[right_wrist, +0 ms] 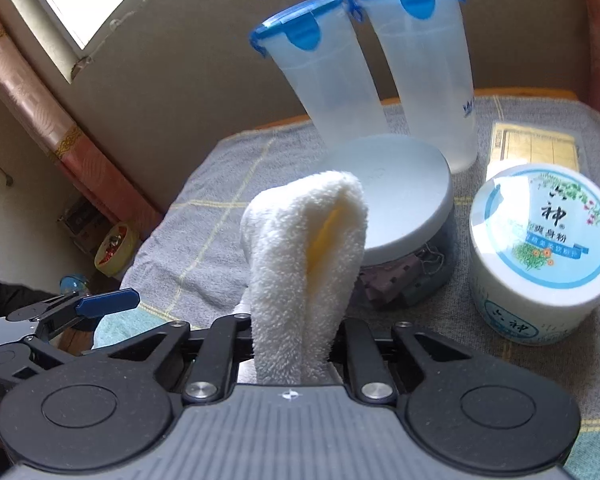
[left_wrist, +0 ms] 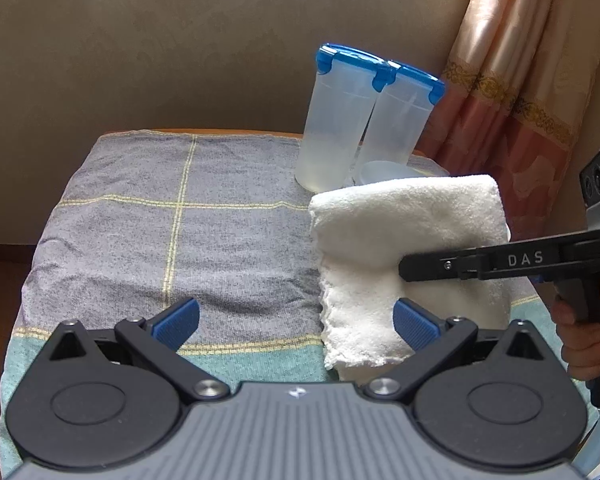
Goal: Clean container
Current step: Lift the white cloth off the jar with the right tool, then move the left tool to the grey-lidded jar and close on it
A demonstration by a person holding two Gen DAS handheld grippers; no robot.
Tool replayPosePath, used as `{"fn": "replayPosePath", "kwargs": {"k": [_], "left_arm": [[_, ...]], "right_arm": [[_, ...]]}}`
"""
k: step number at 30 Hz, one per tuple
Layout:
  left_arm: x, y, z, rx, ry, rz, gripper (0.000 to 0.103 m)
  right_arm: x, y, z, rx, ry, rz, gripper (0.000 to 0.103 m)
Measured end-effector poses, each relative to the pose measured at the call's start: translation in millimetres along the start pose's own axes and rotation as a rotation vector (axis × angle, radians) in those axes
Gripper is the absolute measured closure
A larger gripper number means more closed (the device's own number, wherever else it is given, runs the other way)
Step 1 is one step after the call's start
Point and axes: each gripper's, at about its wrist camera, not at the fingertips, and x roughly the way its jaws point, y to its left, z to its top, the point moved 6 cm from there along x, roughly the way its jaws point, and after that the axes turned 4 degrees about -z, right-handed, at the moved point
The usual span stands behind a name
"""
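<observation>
Two lidded tall containers (right_wrist: pixel 380 72) stand empty beside clip-filled jar (right_wrist: pixel 412 240).

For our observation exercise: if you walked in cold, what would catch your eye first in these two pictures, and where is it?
First, the white towel, folded and pinched upright in the shut right gripper, front and centre. Behind it, two tall clear containers with blue lids stand side by side at the back of the checked cloth. The left gripper hangs open and empty over that cloth.
</observation>
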Motion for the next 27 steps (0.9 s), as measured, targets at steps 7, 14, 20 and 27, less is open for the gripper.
{"fn": "replayPosePath", "kwargs": {"k": [7,14,20,27], "left_arm": [[-23,-3,2,0.001,-0.046,0.004,0.000],[-43,-11,5,0.013,-0.089,0.002,0.000],[-57,-25,7,0.045,-0.114,-0.011,0.000],[-64,-39,7,0.072,-0.117,-0.026,0.000]], "right_arm": [[-25,8,-3,0.004,-0.058,-0.059,0.087],[-63,15,-8,0.008,-0.133,-0.136,0.087],[-106,8,-13,0.065,-0.204,-0.193,0.087],[-149,-12,-26,0.133,-0.268,-0.295,0.087]]}}
